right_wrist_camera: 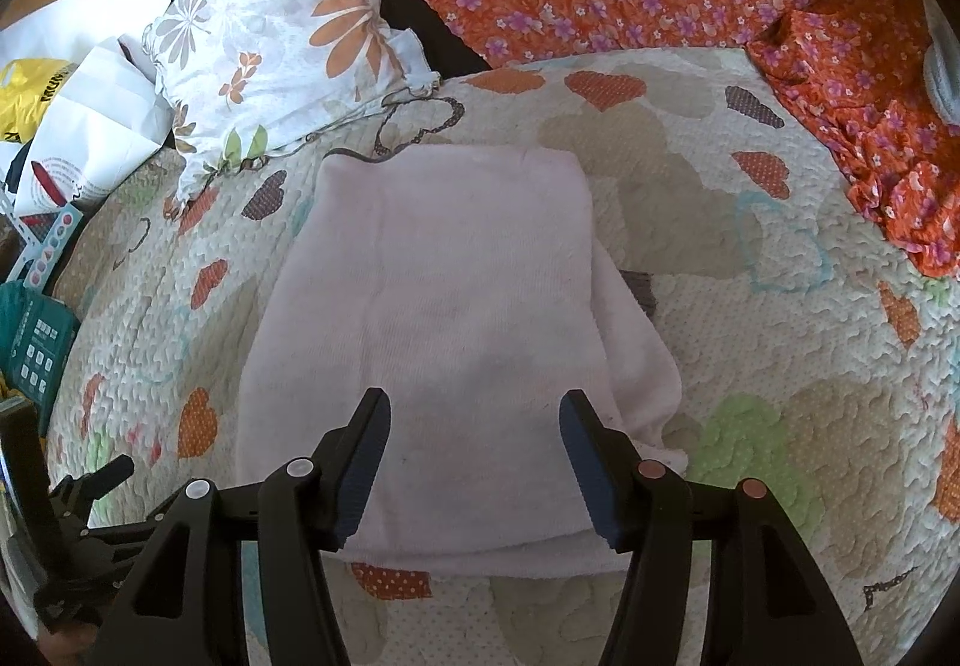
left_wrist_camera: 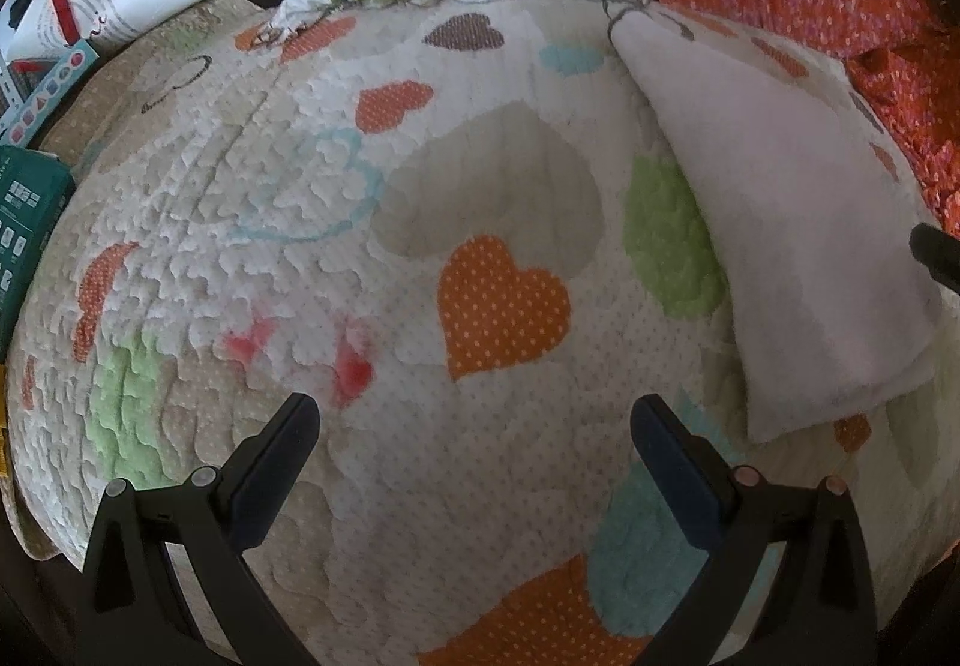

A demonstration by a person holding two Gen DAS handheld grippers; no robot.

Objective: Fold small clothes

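While the left wrist view mostly shows the heart-print quilt (left_wrist_camera: 492, 186), the left gripper (left_wrist_camera: 474, 414) hangs over it spread wide with nothing between its fingers; the folded pale pink cloth (left_wrist_camera: 798, 246) lies off to the right. From the right wrist view, the right gripper (right_wrist_camera: 474, 414) is fairly wide over that cloth, gripping nothing.

Each camera sits on its gripper, looking steeply down along the fingers, close over the bed. The left view faces the heart-patterned quilt (left_wrist_camera: 480, 222); the right view faces the pale folded cloth (right_wrist_camera: 444, 306). Both share quilt, cloth, and the flowered pillow (right_wrist_camera: 270, 36).
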